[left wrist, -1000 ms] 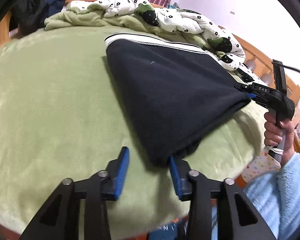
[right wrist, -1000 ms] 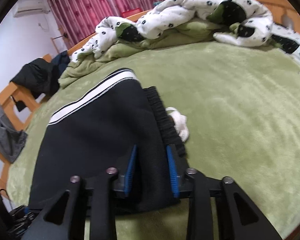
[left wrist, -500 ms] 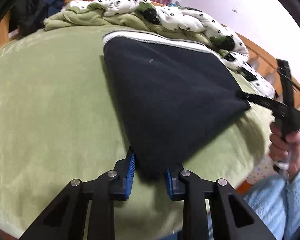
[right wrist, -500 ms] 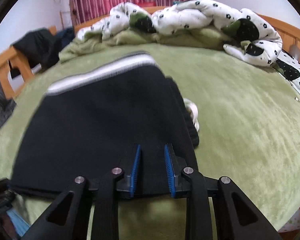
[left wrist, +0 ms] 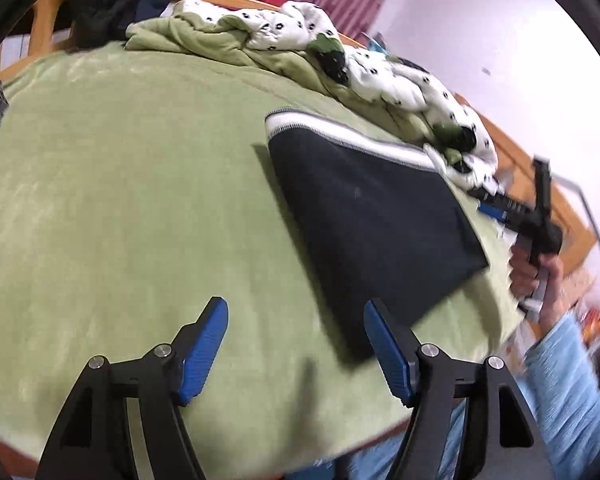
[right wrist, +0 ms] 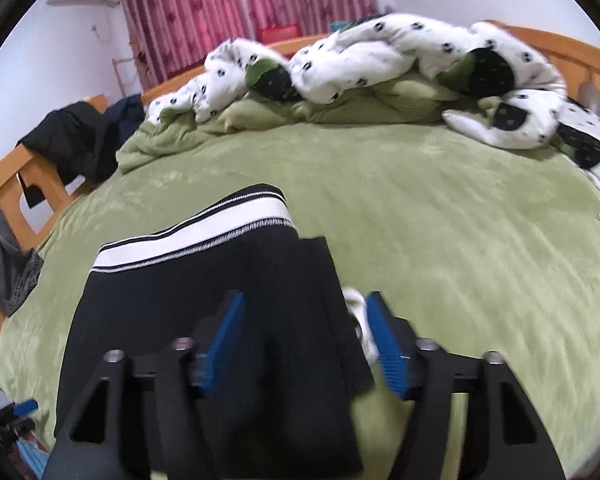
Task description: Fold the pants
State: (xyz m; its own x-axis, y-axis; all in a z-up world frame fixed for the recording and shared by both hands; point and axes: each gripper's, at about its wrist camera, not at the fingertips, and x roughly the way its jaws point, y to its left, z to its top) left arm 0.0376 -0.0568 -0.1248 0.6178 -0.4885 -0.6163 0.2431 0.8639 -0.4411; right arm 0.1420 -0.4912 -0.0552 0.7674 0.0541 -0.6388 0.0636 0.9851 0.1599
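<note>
The dark pants point(left wrist: 376, 216) lie folded flat on the green bed cover point(left wrist: 120, 184), with a white striped band point(left wrist: 340, 136) along the far edge. They also show in the right wrist view point(right wrist: 220, 300). My left gripper point(left wrist: 296, 344) is open and empty, just off the near left corner of the pants. My right gripper point(right wrist: 304, 344) is open, its jaws apart over the near right edge of the pants; it also shows in the left wrist view point(left wrist: 496, 204), held in a hand beyond the pants' right edge.
A rumpled white spotted quilt point(right wrist: 380, 64) and green blanket lie along the far side of the bed. A wooden bed frame point(right wrist: 24, 184) with dark clothes draped on it stands at the left. A small white cloth point(right wrist: 360, 312) peeks out beside the pants.
Both grippers have opened and let go of the pants. The pants now lie flat on the bed. Both grippers have drawn back a little.
</note>
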